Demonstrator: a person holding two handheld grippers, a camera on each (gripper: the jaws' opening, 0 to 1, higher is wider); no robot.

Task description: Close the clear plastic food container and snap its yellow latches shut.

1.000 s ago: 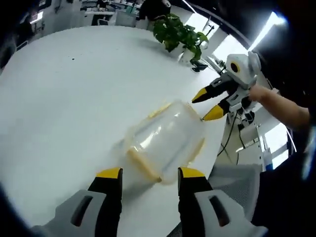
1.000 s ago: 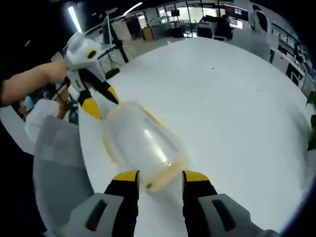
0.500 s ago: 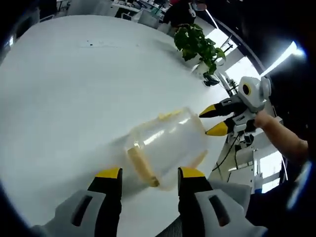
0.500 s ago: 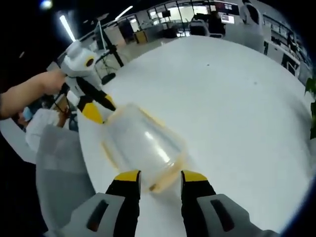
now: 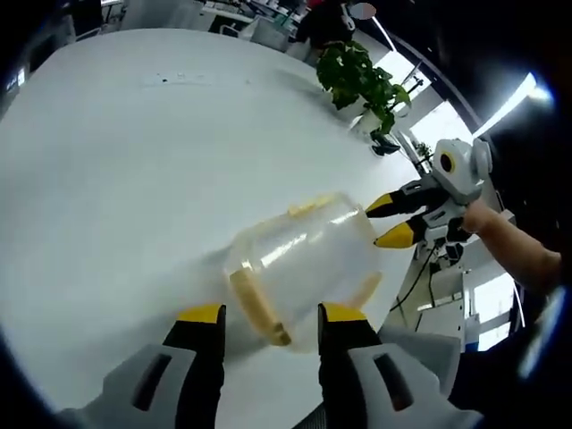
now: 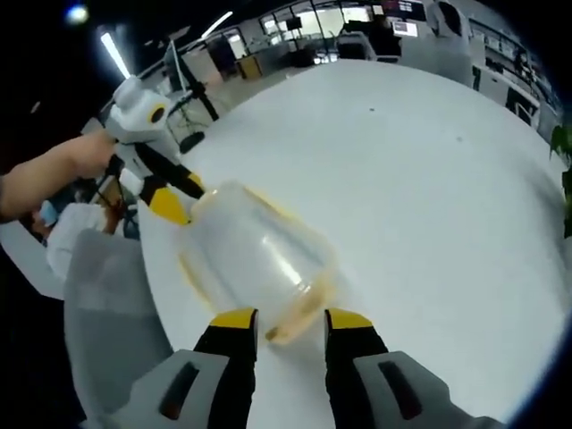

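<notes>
The box [image 5: 304, 268] is clear plastic with yellow latches [image 5: 256, 306]. It lies on the white worktop [image 5: 116, 179], close to the worktop's edge. I cannot read any words or labels on the box.

In the left gripper view, the left tool [image 5: 268, 320] is right in front of the box. Its two yellow-tipped jaws stand apart, one on each side of the long yellow latch at the near end of the box. They do not press on the box. On the far side of the box is the right tool [image 5: 391, 222]. Its yellow tips are spread a little and sit just beside the box's far end. I cannot tell if they touch it. A person's arm [image 5: 514, 255] holds that tool.

In the right gripper view, the right tool [image 6: 290, 320] also has its jaws apart, with the near end of the box [image 6: 255, 259] just past its tips. The left tool [image 6: 170, 192] is at the far end of the box, and its lower yellow tip looks to be touching the box's rim.

A green plant [image 5: 357, 80] stands on the worktop well behind the box. A grey chair [image 6: 112, 313] stands beside the worktop edge near the box. Far behind the box are office desks and screens [image 6: 357, 22].
</notes>
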